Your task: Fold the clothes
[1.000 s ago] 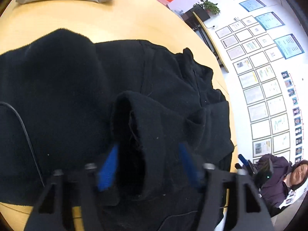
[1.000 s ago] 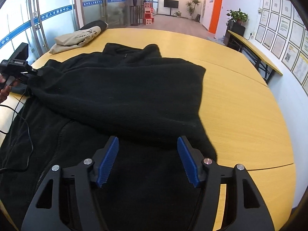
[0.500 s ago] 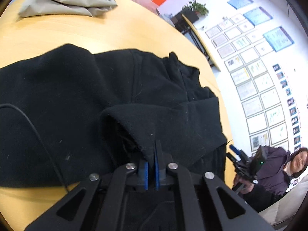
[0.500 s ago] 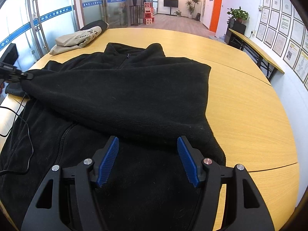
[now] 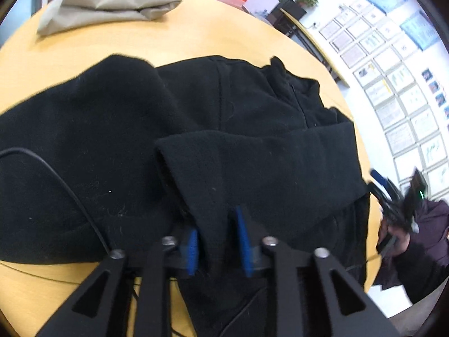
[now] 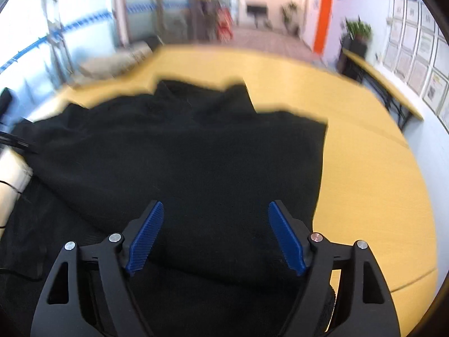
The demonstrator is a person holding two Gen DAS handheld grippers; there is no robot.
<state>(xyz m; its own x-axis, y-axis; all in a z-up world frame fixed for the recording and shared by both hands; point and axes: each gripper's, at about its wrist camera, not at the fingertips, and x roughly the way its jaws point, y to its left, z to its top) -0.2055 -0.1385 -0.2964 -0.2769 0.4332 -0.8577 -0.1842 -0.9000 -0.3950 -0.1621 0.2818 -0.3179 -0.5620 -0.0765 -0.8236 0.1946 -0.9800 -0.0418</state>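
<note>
A black fleece jacket (image 5: 252, 129) is spread over a round wooden table (image 5: 196, 28), its collar toward the far side. A sleeve (image 5: 266, 168) is laid across the body, and its cuff end is set between the blue pads of the left gripper (image 5: 217, 240), whose jaws are parted a little; whether the cloth is pinched cannot be told. The right gripper (image 6: 216, 236) is held wide open above the near part of the jacket (image 6: 196, 154). A folded beige garment (image 5: 106, 2) is seen at the table's far left edge.
</note>
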